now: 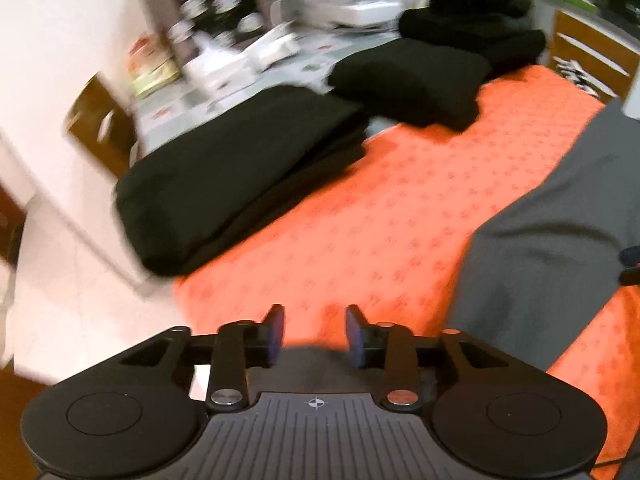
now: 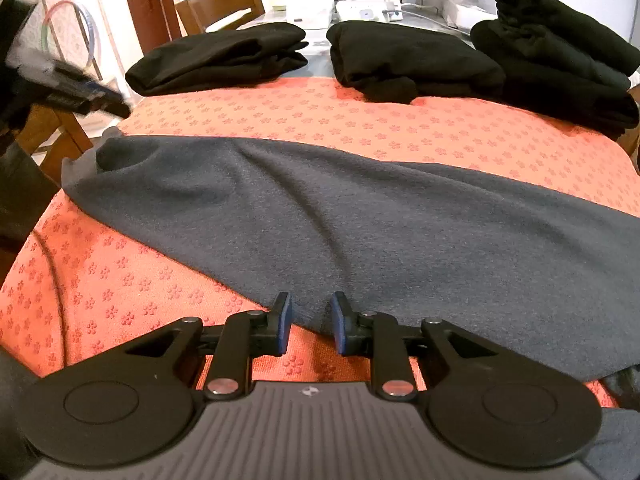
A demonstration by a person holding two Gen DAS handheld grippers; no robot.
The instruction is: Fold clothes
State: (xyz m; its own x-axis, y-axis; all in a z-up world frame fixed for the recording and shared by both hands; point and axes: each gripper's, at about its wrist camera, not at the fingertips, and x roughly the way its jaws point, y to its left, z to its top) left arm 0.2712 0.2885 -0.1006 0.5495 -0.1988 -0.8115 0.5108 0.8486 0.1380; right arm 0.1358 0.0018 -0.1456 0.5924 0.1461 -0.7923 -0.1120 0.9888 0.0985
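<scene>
The right gripper (image 2: 310, 322) has its two blue-padded fingers apart, the near hem of the grey garment (image 2: 360, 220) lying just between and under the tips; nothing is clamped. The left gripper (image 1: 315, 334) also has its fingers spread, over bare orange cloth (image 1: 360, 216), holding nothing.

One grey garment lies spread across the orange flower-print cloth, wrinkled, one end draped toward the table's left edge. Behind it I count three black lots: a folded black stack (image 2: 220, 56) on the left, a folded black bundle (image 2: 412, 60) in the middle, and a looser black heap (image 2: 560, 48) piled on the right. Two wooden chairs show, one behind the table (image 2: 224, 4) and one at its left side (image 2: 60, 132).

The right wrist view takes in the whole garment and the other gripper as a blurred dark shape at far left. The left wrist view, smeared with blur, shows only a corner of the grey garment at its right edge, but adds the white floor (image 1: 72, 280) beside the table and a cluttered shelf of small round things (image 1: 208, 4), too blurred to name.
</scene>
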